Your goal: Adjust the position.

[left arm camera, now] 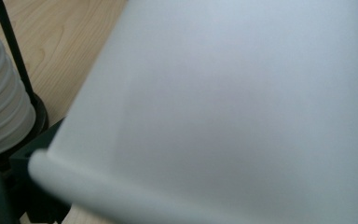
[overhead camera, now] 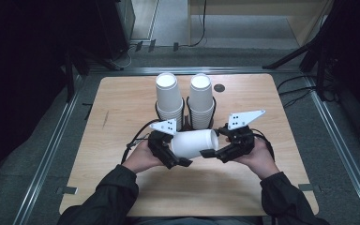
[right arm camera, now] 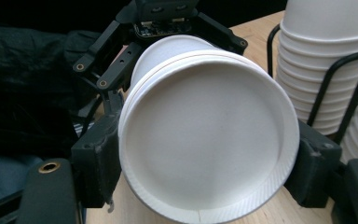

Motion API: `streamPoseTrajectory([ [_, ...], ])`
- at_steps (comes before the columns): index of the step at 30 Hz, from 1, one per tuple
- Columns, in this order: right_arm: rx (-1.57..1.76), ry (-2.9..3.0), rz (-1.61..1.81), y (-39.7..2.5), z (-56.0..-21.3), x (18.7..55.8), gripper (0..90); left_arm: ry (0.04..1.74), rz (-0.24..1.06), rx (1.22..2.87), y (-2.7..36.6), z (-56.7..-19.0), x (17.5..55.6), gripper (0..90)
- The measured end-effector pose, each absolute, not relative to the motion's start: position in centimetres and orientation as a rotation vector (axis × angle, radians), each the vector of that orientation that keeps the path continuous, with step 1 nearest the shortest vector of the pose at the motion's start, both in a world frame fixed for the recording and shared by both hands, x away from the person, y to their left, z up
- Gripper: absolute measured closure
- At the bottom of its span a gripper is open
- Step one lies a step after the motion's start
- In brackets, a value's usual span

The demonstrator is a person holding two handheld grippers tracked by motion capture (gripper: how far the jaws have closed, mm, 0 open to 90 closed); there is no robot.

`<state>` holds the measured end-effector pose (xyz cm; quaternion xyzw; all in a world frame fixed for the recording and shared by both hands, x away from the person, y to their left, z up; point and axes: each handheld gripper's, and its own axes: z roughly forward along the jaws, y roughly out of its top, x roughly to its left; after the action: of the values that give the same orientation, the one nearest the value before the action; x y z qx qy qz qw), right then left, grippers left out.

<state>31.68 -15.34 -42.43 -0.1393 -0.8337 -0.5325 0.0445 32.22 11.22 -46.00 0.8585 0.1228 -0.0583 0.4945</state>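
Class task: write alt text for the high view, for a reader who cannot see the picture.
A person's two black hand-held tools, the left tool and the right tool, hold one white paper cup on its side between them above a light wooden table. Behind it, two stacks of white paper cups stand in black wire holders.

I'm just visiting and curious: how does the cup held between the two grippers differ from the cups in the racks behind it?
The held cup lies on its side above the table; the racked cups stand base up. The held cup is gripped at both ends, by the left gripper and the right gripper; the racked cups sit nested in two stacks inside black wire holders, untouched. All are plain white paper cups.
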Motion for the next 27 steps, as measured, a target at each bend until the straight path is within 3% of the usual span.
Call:
streamPoseTrajectory([
  [6, -0.423, -2.523, -1.660, -15.2, -42.5, 31.7, 25.1, 0.312, -0.084, 2.038, 11.7, -45.5, 32.1, 8.5],
  [11, -0.421, -2.522, -1.653, -15.4, -42.4, 31.7, 25.1, 0.306, -0.111, 2.070, 11.6, -45.4, 32.2, 12.6],
  [15, -0.422, -2.538, -1.634, -15.4, -42.4, 31.7, 23.4, 0.308, -0.107, 2.095, 11.7, -45.2, 32.3, 12.7],
  [18, -0.413, -2.553, -1.640, -15.5, -42.4, 31.6, 16.3, 0.328, -0.103, 2.113, 12.0, -45.1, 32.4, 12.7],
  [27, -0.420, -2.658, -1.528, -15.9, -42.9, 31.6, 15.4, 0.367, -0.088, 2.167, 13.4, -44.6, 32.8, 12.7],
])
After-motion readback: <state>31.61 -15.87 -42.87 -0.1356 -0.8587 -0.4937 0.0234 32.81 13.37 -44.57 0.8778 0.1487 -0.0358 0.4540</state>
